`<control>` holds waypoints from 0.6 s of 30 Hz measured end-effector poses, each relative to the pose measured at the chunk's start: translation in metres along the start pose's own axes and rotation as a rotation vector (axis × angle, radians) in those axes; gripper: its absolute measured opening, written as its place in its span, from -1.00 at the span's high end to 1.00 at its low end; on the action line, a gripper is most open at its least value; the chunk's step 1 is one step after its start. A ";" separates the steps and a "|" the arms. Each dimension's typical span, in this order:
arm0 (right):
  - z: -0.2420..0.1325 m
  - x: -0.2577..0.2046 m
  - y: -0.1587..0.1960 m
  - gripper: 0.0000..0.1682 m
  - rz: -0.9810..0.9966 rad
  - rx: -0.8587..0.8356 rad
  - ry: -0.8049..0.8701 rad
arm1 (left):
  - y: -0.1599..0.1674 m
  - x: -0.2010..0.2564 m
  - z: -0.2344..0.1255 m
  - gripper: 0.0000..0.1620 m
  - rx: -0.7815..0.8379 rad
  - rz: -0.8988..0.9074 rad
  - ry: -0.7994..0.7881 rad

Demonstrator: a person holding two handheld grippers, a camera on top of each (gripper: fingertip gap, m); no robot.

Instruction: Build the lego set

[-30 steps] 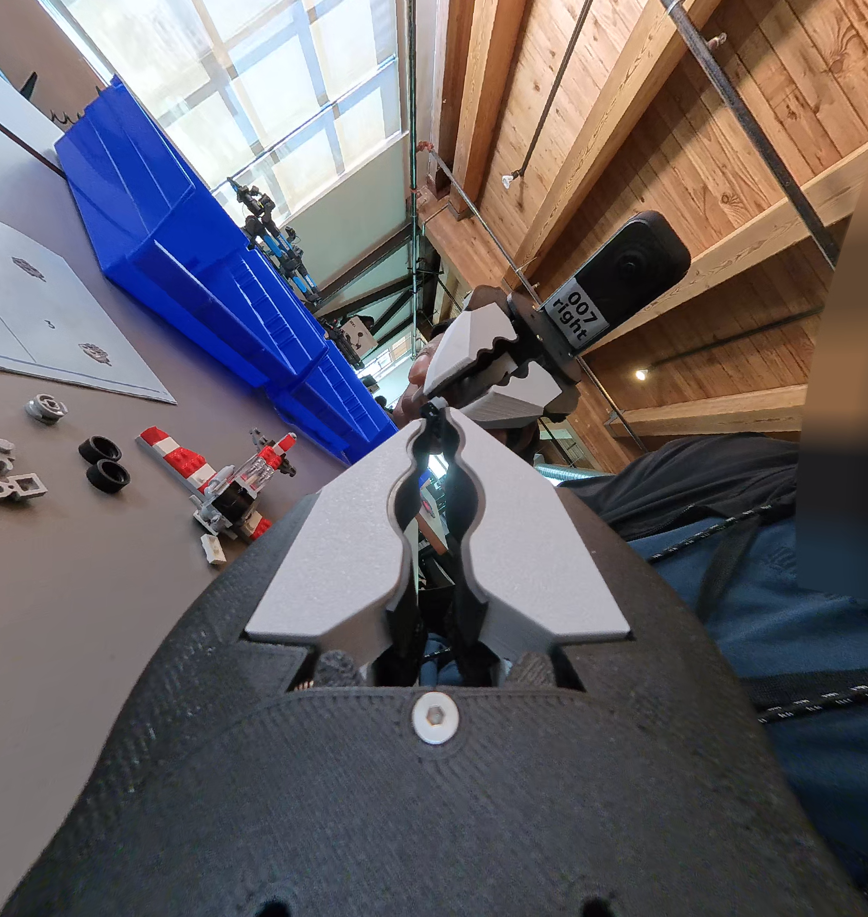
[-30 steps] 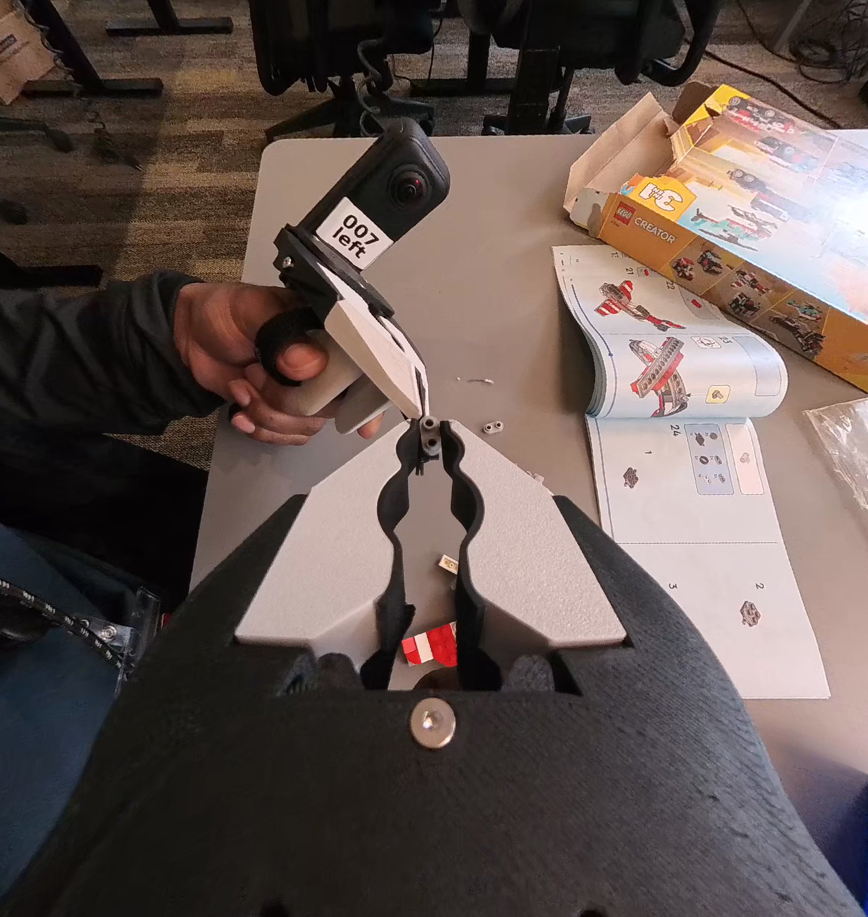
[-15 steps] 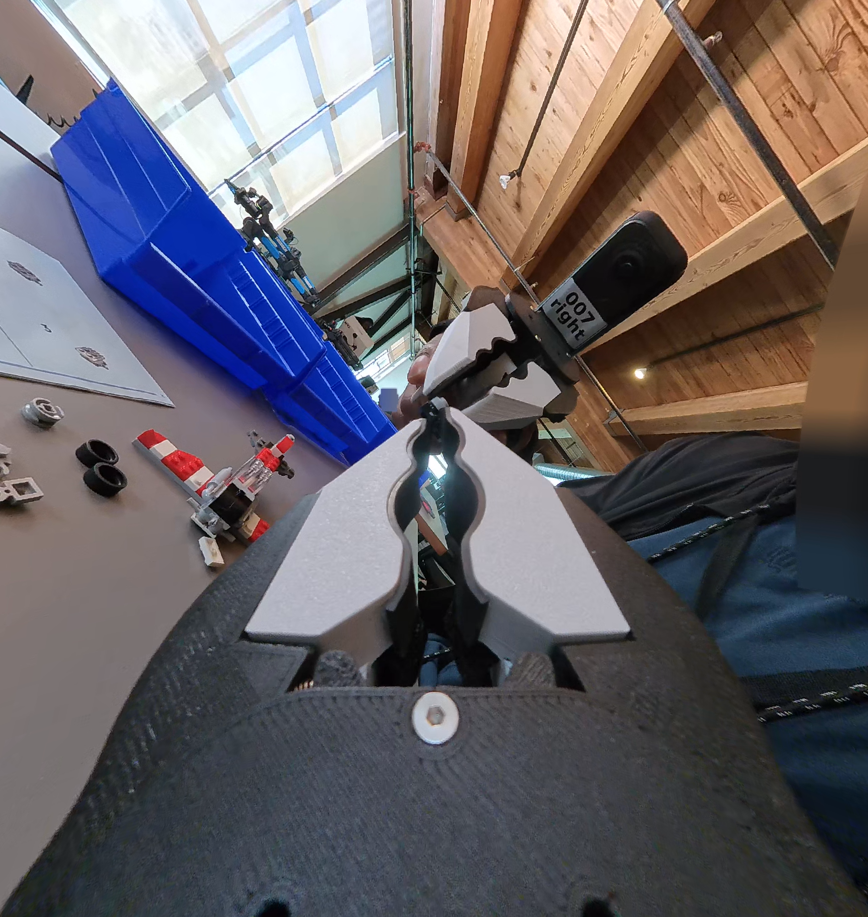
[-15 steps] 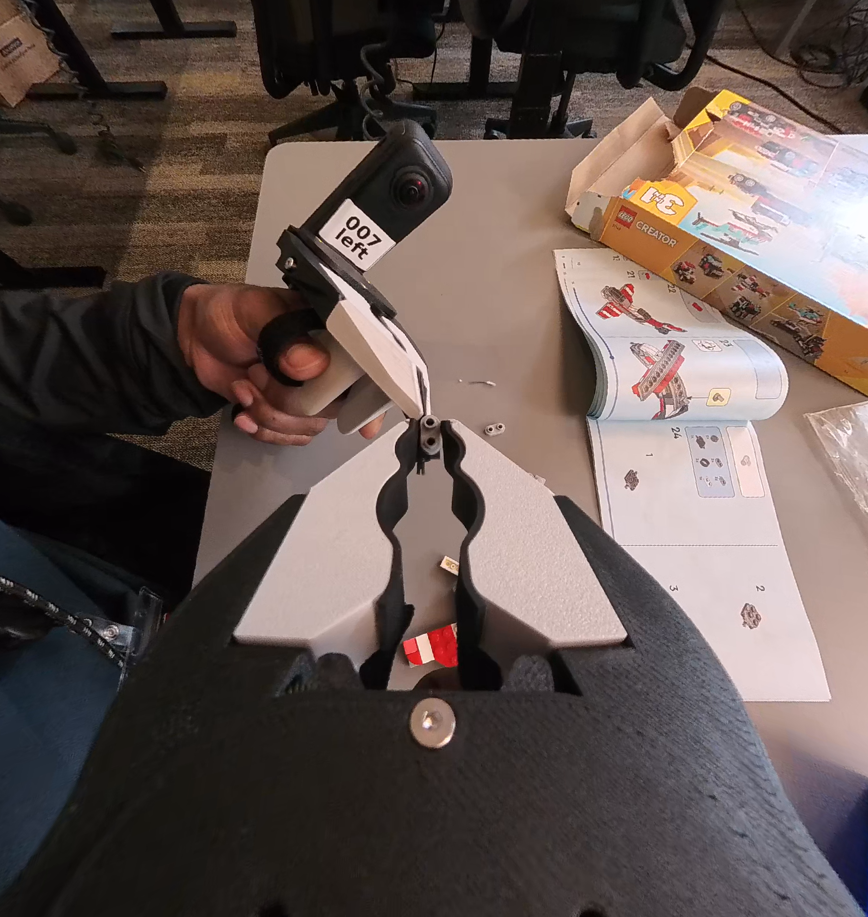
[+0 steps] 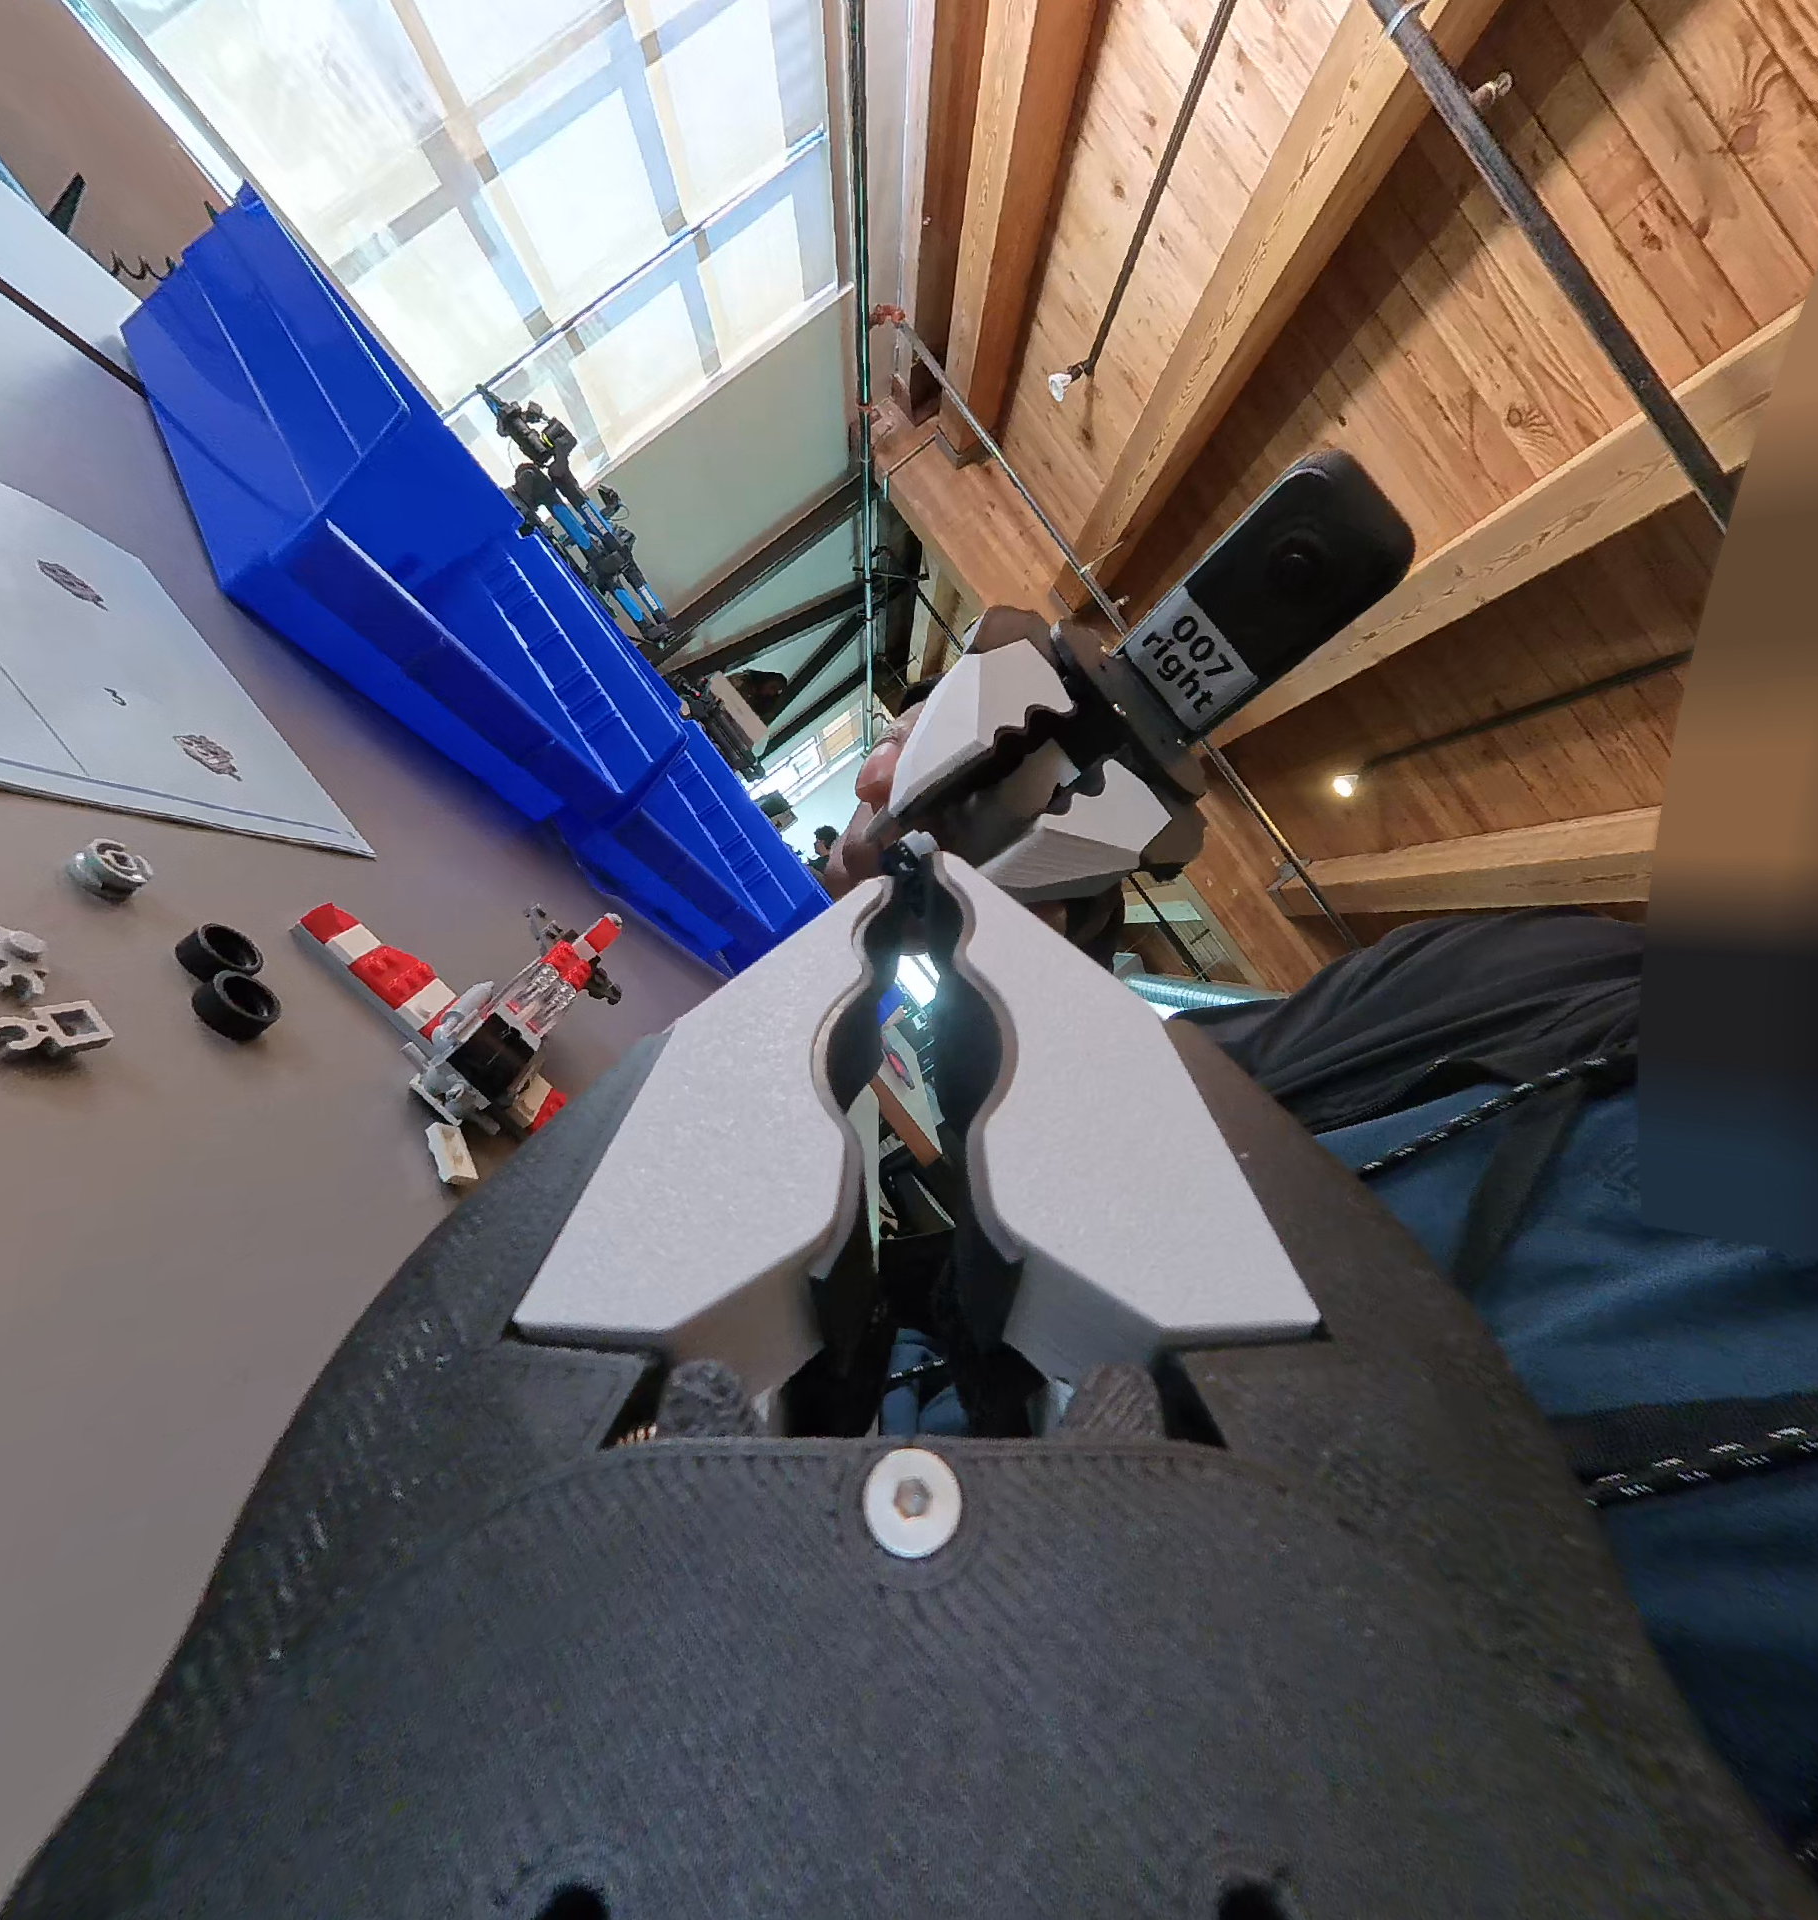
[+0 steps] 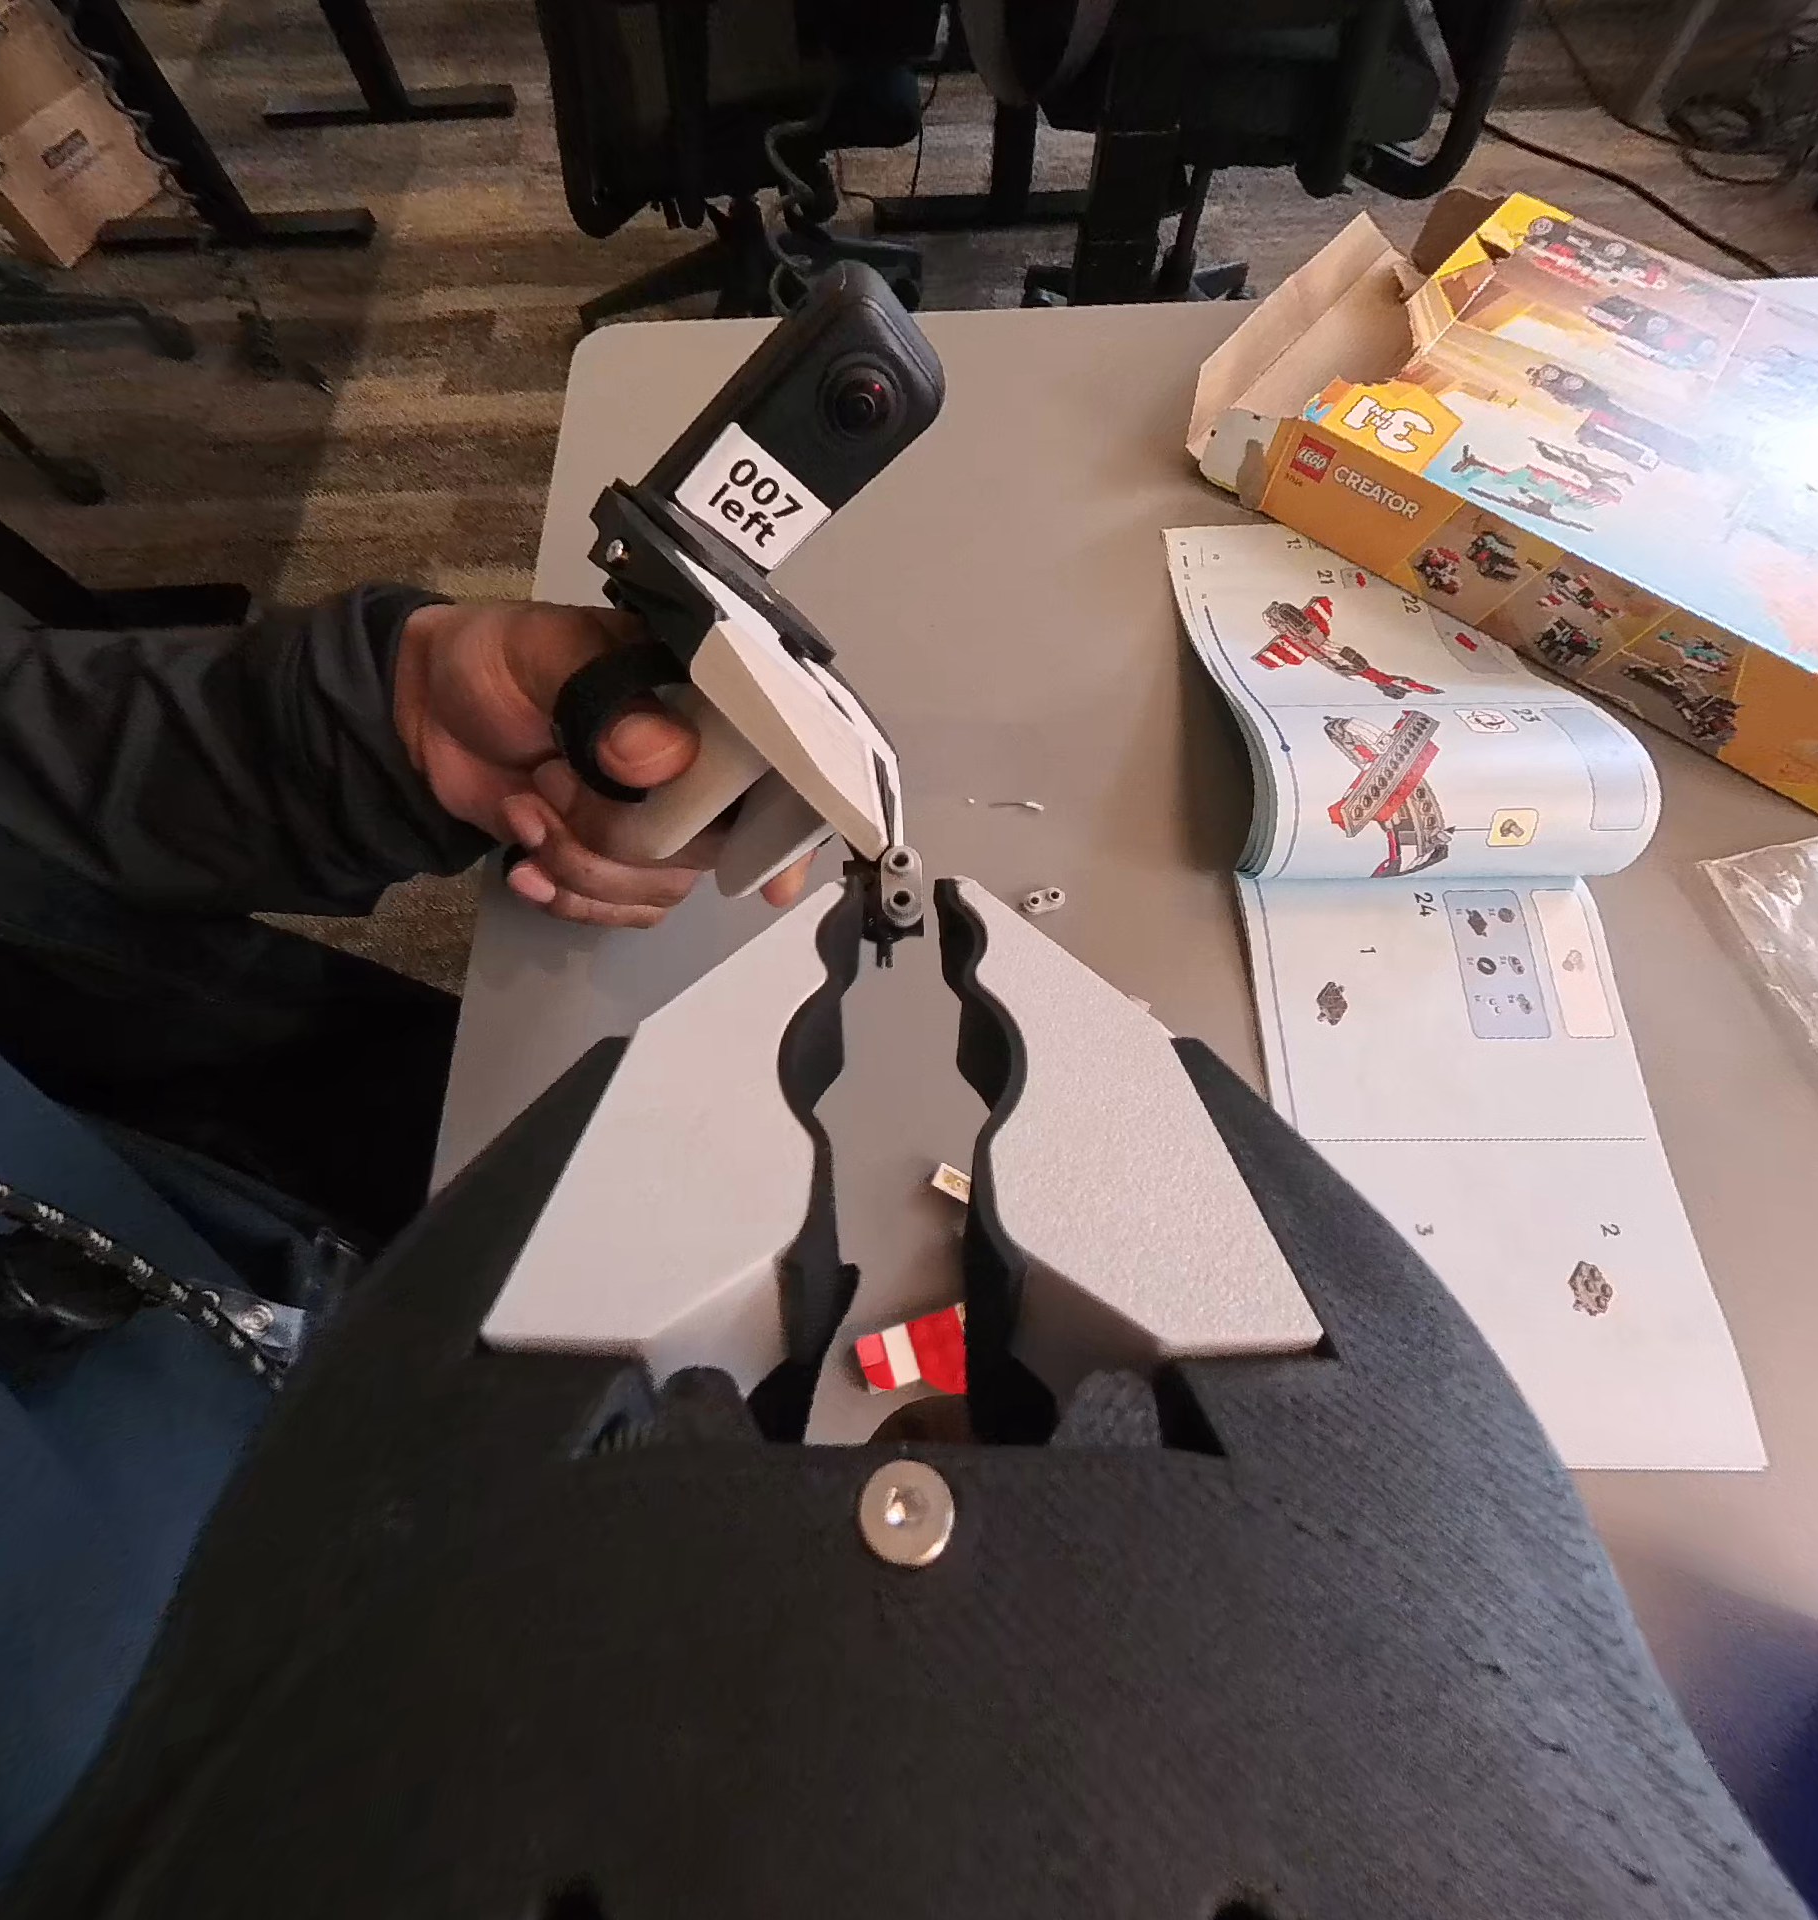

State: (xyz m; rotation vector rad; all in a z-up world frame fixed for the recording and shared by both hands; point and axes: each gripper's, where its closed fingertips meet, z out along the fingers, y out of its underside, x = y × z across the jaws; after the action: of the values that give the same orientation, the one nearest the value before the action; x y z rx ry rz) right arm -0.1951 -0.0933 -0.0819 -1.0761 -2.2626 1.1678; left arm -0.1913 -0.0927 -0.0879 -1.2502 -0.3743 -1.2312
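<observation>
Holding both tools up over the grey table [image 6: 1030, 644], I have the left gripper [image 6: 877, 850] angled down from my left hand [image 6: 531, 748] so its tip meets the tip of the right gripper [image 6: 900, 906]. The left one is clenched on a small grey lego piece [image 6: 901, 881] with a dark bit under it; the right one's fingers [image 6: 1081, 1122] stand parted, the piece in the gap at their ends (whether it touches either finger I cannot tell). Only the left wrist view shows the half-built red-and-white plane [image 5: 489, 1013], two black tyres [image 5: 227, 977] and loose grey parts [image 5: 37, 997] beside blue bins [image 5: 385, 582]. Only the right wrist view shows the open instruction booklet [image 6: 1424, 935] and the yellow box [image 6: 1570, 488].
</observation>
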 end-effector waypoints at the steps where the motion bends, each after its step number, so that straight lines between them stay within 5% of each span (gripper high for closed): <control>1: -0.001 0.000 0.000 0.82 0.010 0.005 -0.007 | 0.000 0.000 0.000 0.97 -0.001 0.000 -0.002; 18: -0.001 -0.004 0.003 0.62 0.592 0.065 -0.460 | 0.005 0.002 0.001 0.97 -0.035 0.015 0.004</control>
State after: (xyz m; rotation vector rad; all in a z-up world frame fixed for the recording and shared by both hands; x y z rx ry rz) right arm -0.1905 -0.0952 -0.0840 -1.6582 -2.2598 1.8704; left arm -0.1861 -0.0934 -0.0885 -1.2783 -0.3407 -1.2324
